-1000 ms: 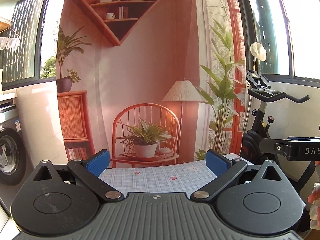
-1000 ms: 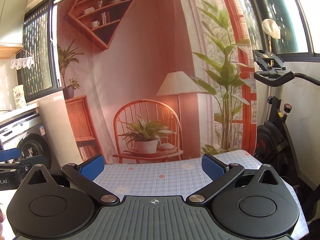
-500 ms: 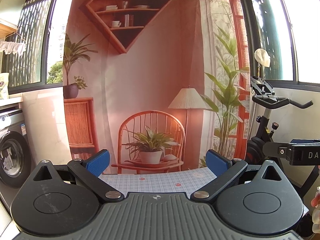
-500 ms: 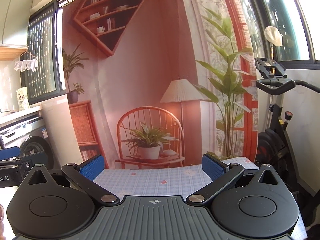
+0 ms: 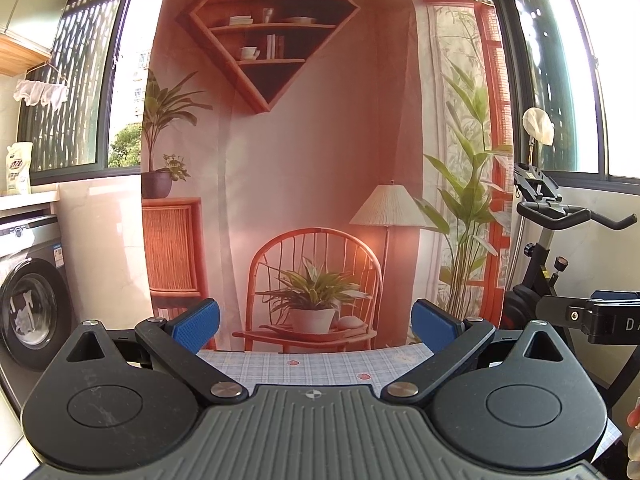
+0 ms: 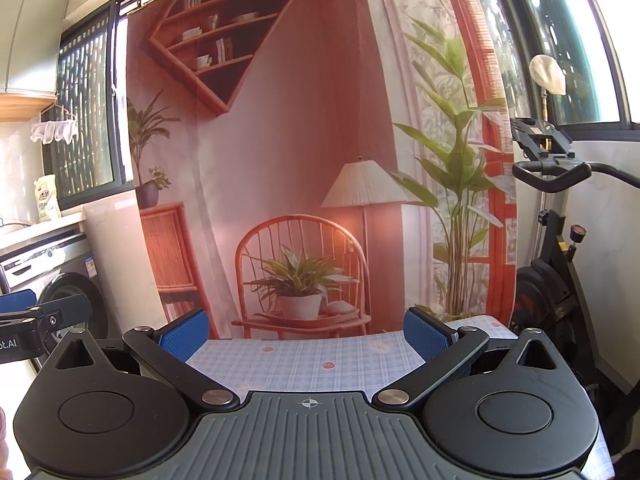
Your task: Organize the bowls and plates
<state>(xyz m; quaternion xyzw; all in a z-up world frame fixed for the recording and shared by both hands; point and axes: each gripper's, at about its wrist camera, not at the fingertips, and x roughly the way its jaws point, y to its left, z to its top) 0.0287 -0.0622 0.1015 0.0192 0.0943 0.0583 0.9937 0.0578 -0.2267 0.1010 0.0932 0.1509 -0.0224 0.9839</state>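
Left wrist view. The left gripper (image 5: 315, 324), black with blue ribbed pads (image 5: 196, 326), has its fingers spread wide with nothing between them. It is raised above the table covered by a pale blue checked cloth with small red motifs (image 5: 304, 368), of which only the far strip appears between the fingers. Directly behind the table hangs a printed fabric backdrop (image 5: 320, 140) showing a rattan chair, a potted plant, a floor lamp and a diamond-shaped shelf. Left of the table stands a dark grey front-loading washing machine (image 5: 28, 312); right of the table stands a black exercise bike (image 5: 560, 220). The right gripper's black side enters at the right edge, level with the table's far end. No plate or bowl can be seen on the visible part of the table; where they lie cannot be told.

Right wrist view. The right gripper (image 6: 306, 332) likewise has its blue-padded fingers held wide apart and empty, above the same checked table (image 6: 312, 360). The backdrop (image 6: 300, 140) hangs behind the table, the washing machine (image 6: 68, 300) stands to its left, the exercise bike (image 6: 552, 240) to its right. Again no plates or bowls show.
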